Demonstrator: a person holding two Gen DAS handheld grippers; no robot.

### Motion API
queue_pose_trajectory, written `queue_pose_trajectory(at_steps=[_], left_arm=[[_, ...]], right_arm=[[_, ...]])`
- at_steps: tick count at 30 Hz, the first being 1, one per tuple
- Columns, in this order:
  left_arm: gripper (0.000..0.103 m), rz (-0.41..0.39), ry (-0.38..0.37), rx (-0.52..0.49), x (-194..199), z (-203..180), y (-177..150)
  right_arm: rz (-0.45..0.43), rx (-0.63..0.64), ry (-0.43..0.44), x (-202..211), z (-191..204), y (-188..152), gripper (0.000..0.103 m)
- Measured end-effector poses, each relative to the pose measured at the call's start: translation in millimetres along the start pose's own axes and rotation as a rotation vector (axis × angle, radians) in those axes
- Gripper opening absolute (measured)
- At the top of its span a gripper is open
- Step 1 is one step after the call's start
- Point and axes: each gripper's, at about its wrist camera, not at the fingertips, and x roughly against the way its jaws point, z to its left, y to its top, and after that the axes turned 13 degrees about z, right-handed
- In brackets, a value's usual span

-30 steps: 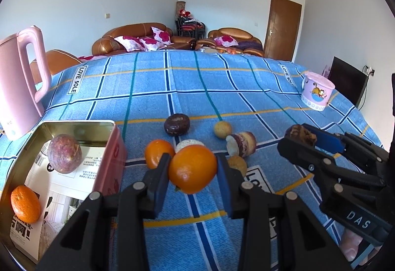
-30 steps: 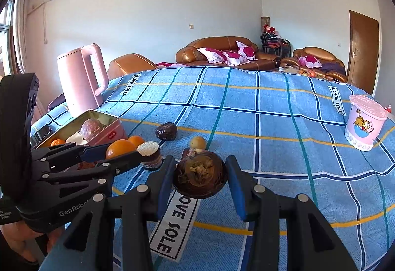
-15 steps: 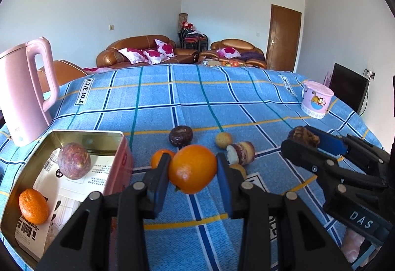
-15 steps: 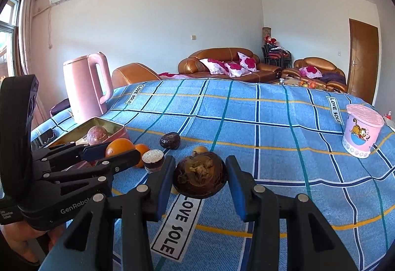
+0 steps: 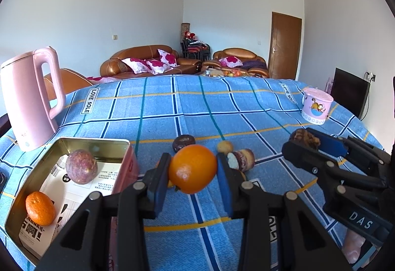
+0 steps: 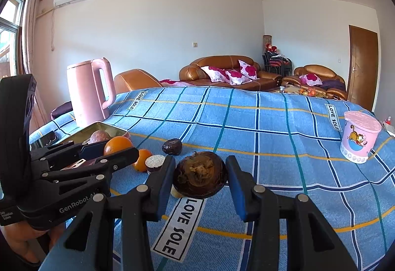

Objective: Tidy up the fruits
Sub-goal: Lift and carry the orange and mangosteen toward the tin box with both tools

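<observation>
Room: white-walled living room with brown leather sofas [image 5: 148,61], red-and-white cushions and a brown door [image 5: 286,45] behind.
Counter: covered by a blue checked cloth [image 5: 187,103] with "LOVE SOLE" labels; everything stands on it.
Kettle: one, pink [image 5: 27,98], upright at the far left corner, just behind the tin.
Tin: one open metal box [image 5: 74,144] with a pink outer side, printed paper lining its floor; it sits at the left, near the left hand-held gripper.
Cup: one pink cartoon cup [image 5: 316,109], lidded, well apart at the right.
Left hand-held gripper [image 5: 192,168]: pinching one orange [image 5: 192,167] between both pads, raised above the cloth, just right of the tin.
Right hand-held gripper [image 6: 199,178]: clamped on one dark brown round fruit [image 6: 199,177], its rough top facing the camera, held above the cloth.
Fruit in tin: two, a mottled purple passion fruit [image 5: 81,170] toward the back and a small mandarin [image 5: 40,208] at the front corner, apart.
Fruit loose on cloth: one dark wrinkled fruit [image 5: 184,142], one small yellowish fruit [image 5: 225,147], one cut purple fruit with white flesh [image 5: 240,160], one orange [image 6: 142,160] partly hidden behind the left hand-held gripper.
Obstruction: the held orange hides the cloth directly ahead; a further fruit behind it cannot be told.
</observation>
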Motion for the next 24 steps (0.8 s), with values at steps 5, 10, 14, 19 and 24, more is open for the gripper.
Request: queue_pose_trajectory(at_steps=[5, 10, 14, 19, 24], left_arm=[[0.038, -0.027, 0.008, -0.004, 5.0, -0.8, -1.5], [0.038, -0.048, 0.016, -0.001, 8.6, -0.7, -2.2], [0.038, -0.064, 0.021, -0.001, 11.9, -1.1, -3.4], [0.038, -0.085, 0.027, 0.0, 15.9, -1.1, -4.3], [0.038, -0.095, 0.028, 0.0, 17.7, -0.5, -4.8]], right_arm=[[-0.018, 0.003, -0.001, 4.1, -0.2, -1.7, 0.044], [-0.036, 0.007, -0.002, 7.5, 0.5, -2.4, 0.044], [-0.053, 0.013, -0.003, 11.0, 1.8, -4.0, 0.044], [-0.07, 0.018, -0.001, 14.5, 1.9, -5.3, 0.044], [-0.079, 0.021, -0.001, 15.8, 2.9, -5.3, 0.044]])
